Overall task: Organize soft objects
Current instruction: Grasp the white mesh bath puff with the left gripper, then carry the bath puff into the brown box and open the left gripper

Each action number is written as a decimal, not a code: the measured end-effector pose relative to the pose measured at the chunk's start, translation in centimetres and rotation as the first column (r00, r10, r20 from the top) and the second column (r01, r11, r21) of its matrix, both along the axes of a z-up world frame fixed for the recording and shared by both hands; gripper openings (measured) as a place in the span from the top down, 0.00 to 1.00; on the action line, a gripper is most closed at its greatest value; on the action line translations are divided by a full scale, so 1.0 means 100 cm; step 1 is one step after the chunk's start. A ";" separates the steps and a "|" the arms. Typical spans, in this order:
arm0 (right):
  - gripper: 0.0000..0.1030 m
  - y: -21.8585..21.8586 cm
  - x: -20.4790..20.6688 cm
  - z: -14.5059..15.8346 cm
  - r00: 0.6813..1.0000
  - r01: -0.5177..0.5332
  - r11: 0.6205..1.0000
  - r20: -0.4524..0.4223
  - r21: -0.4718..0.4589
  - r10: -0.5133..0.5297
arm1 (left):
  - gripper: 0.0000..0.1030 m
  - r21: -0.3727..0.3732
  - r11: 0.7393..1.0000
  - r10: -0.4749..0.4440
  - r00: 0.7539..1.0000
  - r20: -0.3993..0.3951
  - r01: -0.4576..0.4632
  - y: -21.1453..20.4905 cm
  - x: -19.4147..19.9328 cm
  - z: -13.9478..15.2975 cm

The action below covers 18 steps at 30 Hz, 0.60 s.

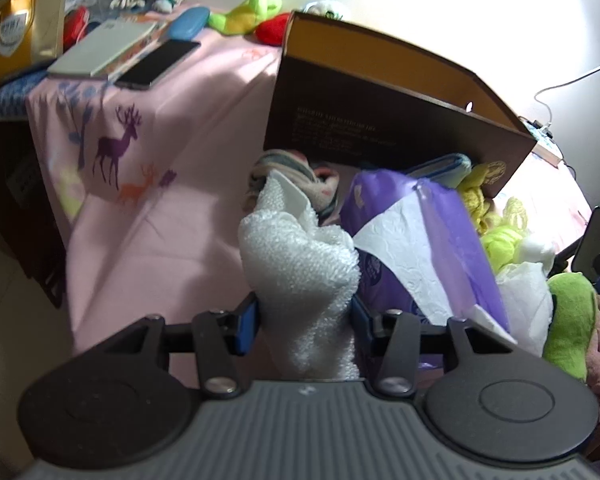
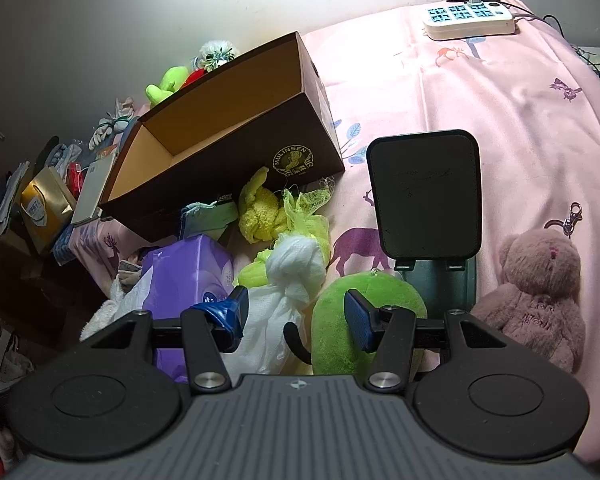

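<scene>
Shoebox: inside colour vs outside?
The shoebox is tan-orange inside and dark brown outside, with a gold round logo on its end. Shows best in the right wrist view.

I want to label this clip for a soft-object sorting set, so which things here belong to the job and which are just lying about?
Belong to the job:
white fluffy towel, between the left hand-held gripper's pads
brown cardboard box
green plush toy
pink teddy bear
yellow cloth

Just lying about:
power strip
phone stand
smartphone
gold gift bag
</scene>
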State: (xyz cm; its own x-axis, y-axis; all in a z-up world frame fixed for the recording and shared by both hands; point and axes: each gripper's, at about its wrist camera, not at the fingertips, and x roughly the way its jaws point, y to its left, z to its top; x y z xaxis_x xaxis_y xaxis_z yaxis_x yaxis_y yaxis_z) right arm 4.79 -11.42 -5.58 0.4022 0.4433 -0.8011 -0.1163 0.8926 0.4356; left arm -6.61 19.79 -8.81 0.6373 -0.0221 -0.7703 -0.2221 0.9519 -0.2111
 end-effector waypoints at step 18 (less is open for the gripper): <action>0.64 -0.015 -0.006 0.006 0.984 0.174 0.984 0.029 -0.031 -0.173 | 0.53 0.129 0.980 -0.183 0.948 0.262 0.153 -0.005 0.140 0.106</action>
State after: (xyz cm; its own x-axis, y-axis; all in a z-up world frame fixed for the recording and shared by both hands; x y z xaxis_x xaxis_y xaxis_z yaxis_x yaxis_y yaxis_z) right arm 4.22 -12.88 -4.94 0.4919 0.3381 -0.8023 0.0308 0.9142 0.4042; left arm 7.40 19.28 1.77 0.8162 -0.0750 -0.5729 -0.0055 0.9905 -0.1374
